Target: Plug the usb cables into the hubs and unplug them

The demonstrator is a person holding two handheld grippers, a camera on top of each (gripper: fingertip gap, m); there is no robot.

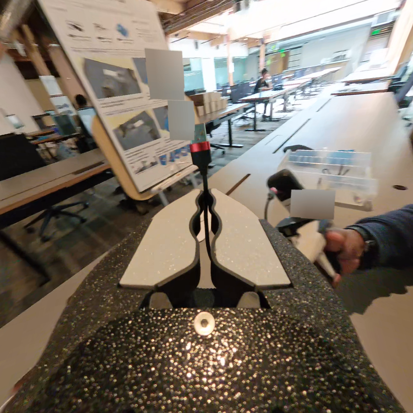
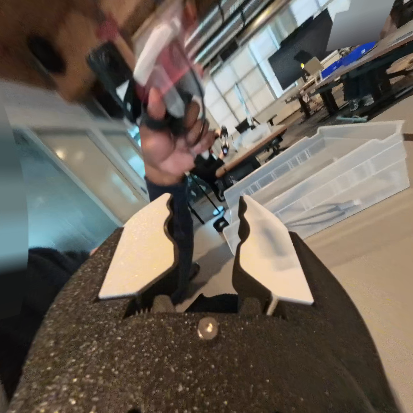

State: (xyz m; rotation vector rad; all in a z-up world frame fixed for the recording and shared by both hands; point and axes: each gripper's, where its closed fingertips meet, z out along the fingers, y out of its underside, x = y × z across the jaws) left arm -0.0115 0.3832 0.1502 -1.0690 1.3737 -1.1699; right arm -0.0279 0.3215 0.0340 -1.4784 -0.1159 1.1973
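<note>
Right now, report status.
Left gripper shut on cable, plug raised, unplugged. Right gripper open, empty. No hub seen.

Two claw-mounted wrist views, facing forward, sharing the clear organizer box [image 1: 326, 176].

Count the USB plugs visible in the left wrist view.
1. A black USB plug with a red metal ring stands upright just past the left gripper, whose white fingers pinch its thin black cable. A grey patch covers its tip; others may be hidden.
</note>
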